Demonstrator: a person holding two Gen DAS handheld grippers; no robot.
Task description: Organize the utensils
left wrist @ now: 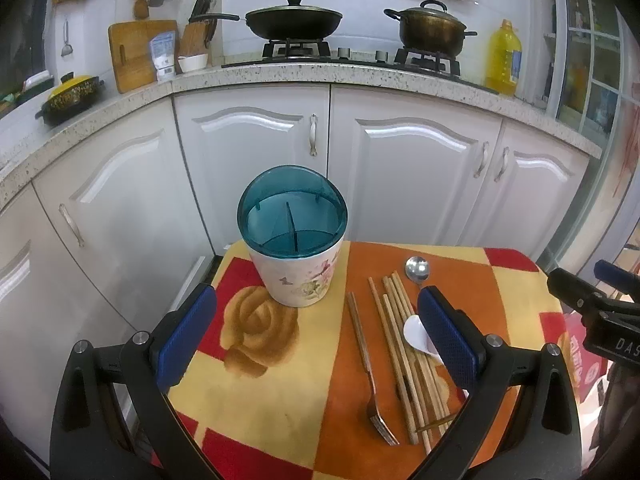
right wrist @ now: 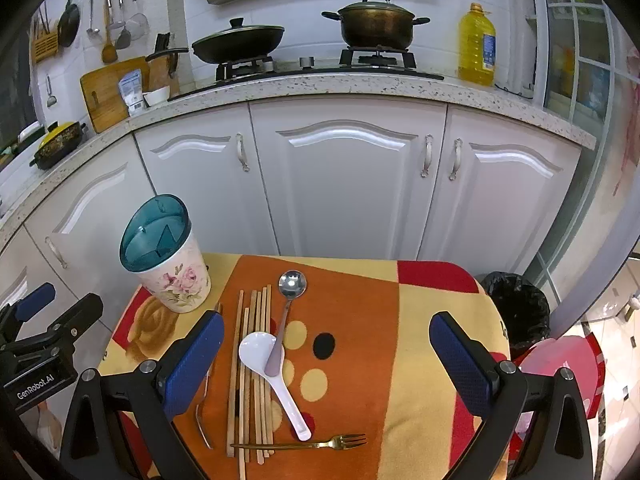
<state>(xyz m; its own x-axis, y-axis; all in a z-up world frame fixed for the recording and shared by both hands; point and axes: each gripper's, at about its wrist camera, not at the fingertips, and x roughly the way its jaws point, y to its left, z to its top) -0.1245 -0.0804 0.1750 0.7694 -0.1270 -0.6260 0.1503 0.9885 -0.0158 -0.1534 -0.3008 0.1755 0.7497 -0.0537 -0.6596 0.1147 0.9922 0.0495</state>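
A floral utensil holder (left wrist: 294, 240) with a teal divided insert stands upright and empty at the far left of the cloth-covered table (left wrist: 280, 400). Right of it lie several wooden chopsticks (right wrist: 252, 360), a metal spoon (right wrist: 292, 284) whose handle rests in a white ceramic spoon (right wrist: 272, 368), a gold fork (right wrist: 320, 443) across the chopstick ends, and a wooden-handled fork (left wrist: 368, 364). My left gripper (left wrist: 316, 298) hovers open just before the holder, empty. Over the spoons and bare cloth, my right gripper (right wrist: 327, 320) stands open and holds nothing.
White cabinet doors (right wrist: 344, 184) rise right behind the table. Above them a speckled counter carries a wok (right wrist: 238, 44), a pot (right wrist: 376, 24) and a yellow oil bottle (right wrist: 476, 44). A black-lined bin (right wrist: 518, 308) stands off the table's right edge.
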